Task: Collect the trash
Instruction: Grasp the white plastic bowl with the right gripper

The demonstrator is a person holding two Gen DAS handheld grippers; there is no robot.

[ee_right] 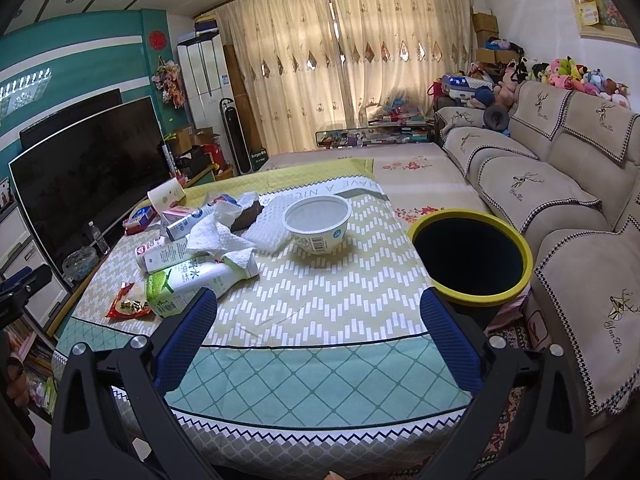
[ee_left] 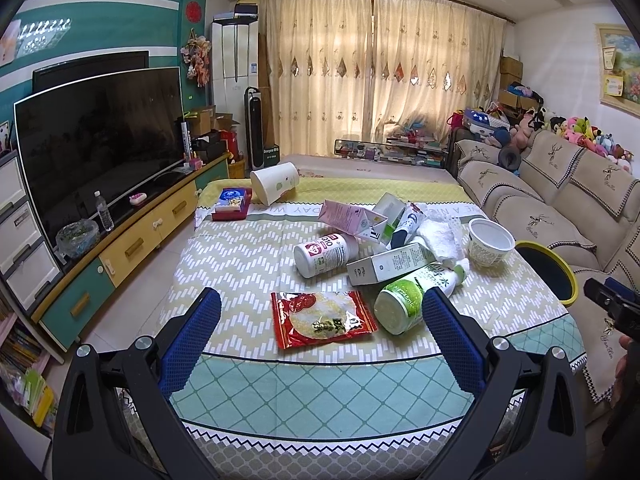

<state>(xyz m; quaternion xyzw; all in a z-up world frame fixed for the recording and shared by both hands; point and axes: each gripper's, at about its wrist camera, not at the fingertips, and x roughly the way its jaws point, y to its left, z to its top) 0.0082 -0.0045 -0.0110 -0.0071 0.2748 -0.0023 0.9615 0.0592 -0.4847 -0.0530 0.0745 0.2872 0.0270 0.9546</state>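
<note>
Trash lies on the patterned tablecloth (ee_left: 240, 256): a red snack wrapper (ee_left: 322, 318), a green-and-white bottle (ee_left: 416, 294), a white can (ee_left: 326, 254), a long white carton (ee_left: 390, 268), a pink carton (ee_left: 352, 218), crumpled tissue (ee_right: 218, 236) and a white paper bowl (ee_right: 318, 220). A black bin with a yellow rim (ee_right: 472, 254) stands off the table's right edge, beside the sofa. My left gripper (ee_left: 320, 316) is open and empty, its pads either side of the wrapper and bottle, above them. My right gripper (ee_right: 318, 314) is open and empty over bare cloth near the front edge.
A tipped white container (ee_left: 276, 182) and a blue-and-red box (ee_left: 232, 202) lie at the table's far left. A TV (ee_left: 100, 140) on a low cabinet runs along the left. A beige sofa (ee_right: 560, 208) runs along the right. Curtains hang at the back.
</note>
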